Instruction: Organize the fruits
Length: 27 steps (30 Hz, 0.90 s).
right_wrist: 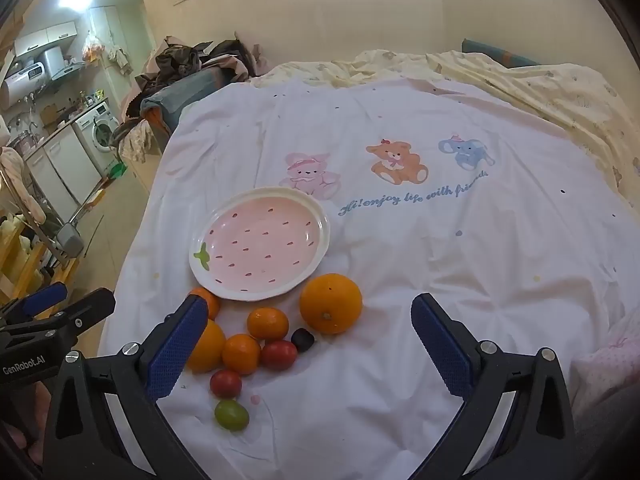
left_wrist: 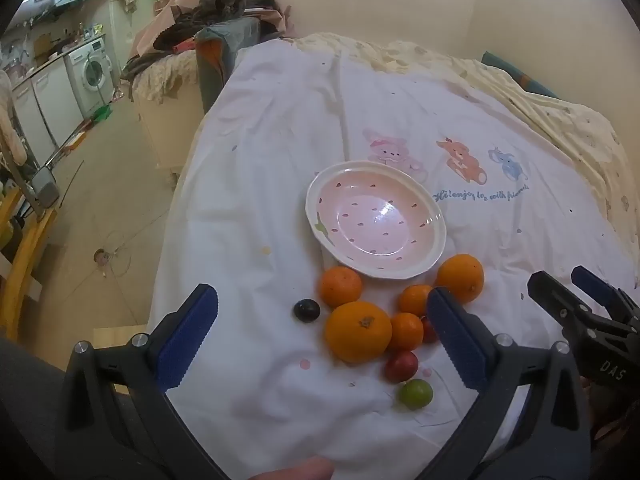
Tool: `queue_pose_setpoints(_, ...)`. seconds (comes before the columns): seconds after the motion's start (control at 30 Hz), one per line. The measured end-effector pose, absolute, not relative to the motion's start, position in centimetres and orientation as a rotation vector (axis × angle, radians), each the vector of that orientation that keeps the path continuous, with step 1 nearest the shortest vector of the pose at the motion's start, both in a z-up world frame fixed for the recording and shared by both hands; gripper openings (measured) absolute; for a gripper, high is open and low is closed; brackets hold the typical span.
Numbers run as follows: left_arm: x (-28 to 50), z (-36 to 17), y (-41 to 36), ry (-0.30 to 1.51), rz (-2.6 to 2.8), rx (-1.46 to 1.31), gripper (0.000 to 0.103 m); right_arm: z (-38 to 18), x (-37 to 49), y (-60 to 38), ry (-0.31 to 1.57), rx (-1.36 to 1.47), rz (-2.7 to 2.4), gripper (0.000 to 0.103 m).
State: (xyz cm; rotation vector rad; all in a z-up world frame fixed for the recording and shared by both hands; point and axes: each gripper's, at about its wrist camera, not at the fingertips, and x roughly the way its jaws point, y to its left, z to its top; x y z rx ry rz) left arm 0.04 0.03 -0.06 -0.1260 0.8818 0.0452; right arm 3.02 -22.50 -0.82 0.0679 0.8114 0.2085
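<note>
A pink strawberry-patterned plate [left_wrist: 434, 258] [right_wrist: 320, 216] lies bare on a white bed sheet. In front of it lie several oranges, the biggest [left_wrist: 357, 330] nearest my left gripper and another large one [right_wrist: 330, 302] to the right. Beside them are two red tomatoes [right_wrist: 279, 354] [right_wrist: 225, 383], a dark grape [left_wrist: 306, 310] [right_wrist: 302, 339] and a green grape [left_wrist: 416, 394] [right_wrist: 231, 414]. My left gripper [left_wrist: 322, 326] is open and empty above the fruit. My right gripper [right_wrist: 310, 338] is open and empty, also over the fruit; it shows at the right in the left wrist view [left_wrist: 576, 286].
The sheet [right_wrist: 440, 260] has cartoon animals printed behind the plate. A cream quilt [right_wrist: 540, 92] is bunched at the far side. The bed's left edge drops to the floor [left_wrist: 100, 200]. Clothes [left_wrist: 216, 12] pile at the far left; a washing machine [left_wrist: 92, 72] stands beyond.
</note>
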Motion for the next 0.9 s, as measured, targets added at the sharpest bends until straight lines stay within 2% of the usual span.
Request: queue_pose_setpoints(0.9,0.0,0.27,-0.18,0.868,0.057,-0.119,0.103,-0.75,2.99,-22.41,0.803,0.062,0.206,0.103)
